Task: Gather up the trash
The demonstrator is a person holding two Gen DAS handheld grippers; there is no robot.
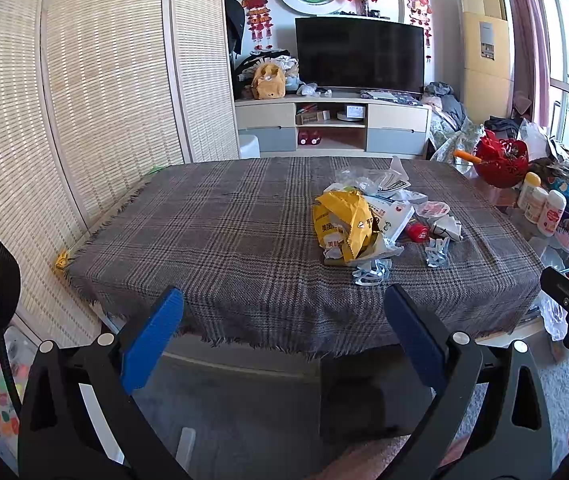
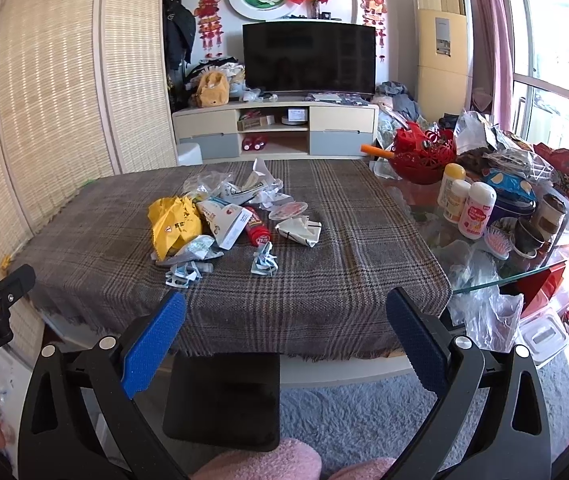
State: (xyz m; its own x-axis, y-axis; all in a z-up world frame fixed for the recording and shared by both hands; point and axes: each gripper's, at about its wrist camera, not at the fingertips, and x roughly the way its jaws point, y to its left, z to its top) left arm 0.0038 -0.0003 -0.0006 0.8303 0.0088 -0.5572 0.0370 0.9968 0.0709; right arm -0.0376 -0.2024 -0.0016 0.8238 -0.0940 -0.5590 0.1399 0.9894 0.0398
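A pile of trash lies on the plaid tablecloth (image 1: 224,240) (image 2: 344,264): a crumpled yellow bag (image 1: 344,224) (image 2: 172,224), a white carton (image 2: 224,220), a red tube (image 2: 256,228) (image 1: 418,233), crumpled white paper (image 2: 298,230) (image 1: 446,226), clear plastic wrappers (image 2: 220,184) (image 1: 364,178) and blue-white scraps (image 2: 264,262) (image 1: 436,254). My left gripper (image 1: 284,336) is open and empty, held before the table's near edge. My right gripper (image 2: 286,336) is open and empty, also short of the near edge.
A black bin (image 2: 222,398) (image 1: 376,396) stands on the floor under the near table edge. The table's right side holds a red basket (image 2: 422,156), bottles (image 2: 476,210), cups and bags. A woven screen (image 1: 84,100) stands on the left. A TV cabinet (image 2: 276,128) is behind.
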